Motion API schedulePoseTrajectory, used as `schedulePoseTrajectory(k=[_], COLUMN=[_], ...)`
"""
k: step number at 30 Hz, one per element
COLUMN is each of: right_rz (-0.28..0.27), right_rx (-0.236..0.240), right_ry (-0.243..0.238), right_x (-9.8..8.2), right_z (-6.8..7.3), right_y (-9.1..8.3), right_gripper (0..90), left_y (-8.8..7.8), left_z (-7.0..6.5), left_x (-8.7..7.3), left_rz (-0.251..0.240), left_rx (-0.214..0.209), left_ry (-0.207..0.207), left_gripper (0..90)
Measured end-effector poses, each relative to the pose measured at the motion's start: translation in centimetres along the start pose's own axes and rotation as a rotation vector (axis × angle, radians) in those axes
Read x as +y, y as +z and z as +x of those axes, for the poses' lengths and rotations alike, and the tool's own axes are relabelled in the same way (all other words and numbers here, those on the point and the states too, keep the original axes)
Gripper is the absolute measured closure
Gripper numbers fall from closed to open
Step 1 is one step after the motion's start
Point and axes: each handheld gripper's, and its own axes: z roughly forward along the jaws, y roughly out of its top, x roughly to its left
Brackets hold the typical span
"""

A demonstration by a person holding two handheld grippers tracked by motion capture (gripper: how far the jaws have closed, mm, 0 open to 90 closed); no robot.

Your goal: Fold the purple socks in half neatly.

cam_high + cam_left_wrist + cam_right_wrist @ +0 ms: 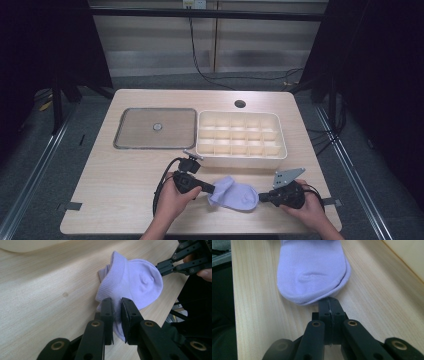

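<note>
From the high view, a pale purple sock (pixel 234 194) lies on the counter (pixel 125 175), just in front of the divided tray (pixel 241 134). The left gripper (pixel 210 189) meets the sock's left end and the right gripper (pixel 261 196) its right end. A flat lid (pixel 155 128) lies left of the tray.

In the left gripper view, the left gripper (pixel 116 311) has its jaws narrow, clamped on the sock's (pixel 135 282) near edge, cloth squeezed between them.

In the right gripper view, the right gripper (pixel 329 305) has its jaws pressed together at the sock's (pixel 312 272) rounded edge; they seem to pinch a thin bit of cloth, though the contact is hard to see.
</note>
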Motion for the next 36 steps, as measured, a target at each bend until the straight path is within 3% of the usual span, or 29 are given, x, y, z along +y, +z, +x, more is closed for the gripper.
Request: schedulePoseTrajectory(k=[14, 21, 27, 29, 32, 36], right_rz=[-0.002, -0.003, -0.009, -0.008, -0.008, -0.01], right_rx=[0.0, 0.003, 0.002, 0.002, 0.002, 0.004], right_ry=[-0.006, 0.001, -0.006, -0.002, -0.005, 0.004], right_x=[0.0, 0.0, 0.1, 0.1, 0.1, 0.2], right_z=[0.0, 0.0, 0.0, 0.1, 0.1, 0.1], right_y=[0.1, 0.1, 0.1, 0.2, 0.2, 0.3], right_gripper=[90.0, 90.0, 90.0, 90.0, 90.0, 90.0], left_y=[0.0, 0.4, 1.0, 1.0, 1.0, 1.0], left_z=[-0.6, -1.6, -2.3, -2.3, -2.8, -3.1], left_x=[0.1, 0.6, 1.0, 1.1, 1.2, 1.3], left_rz=[-0.023, -0.021, -0.022, -0.011, -0.024, -0.015], left_rx=[-0.033, -0.047, -0.037, -0.036, -0.036, -0.033], left_ry=[-0.004, 0.022, 0.02, 0.041, 0.032, 0.05], left_gripper=[85.8, 85.8, 86.3, 86.4, 86.4, 86.5])
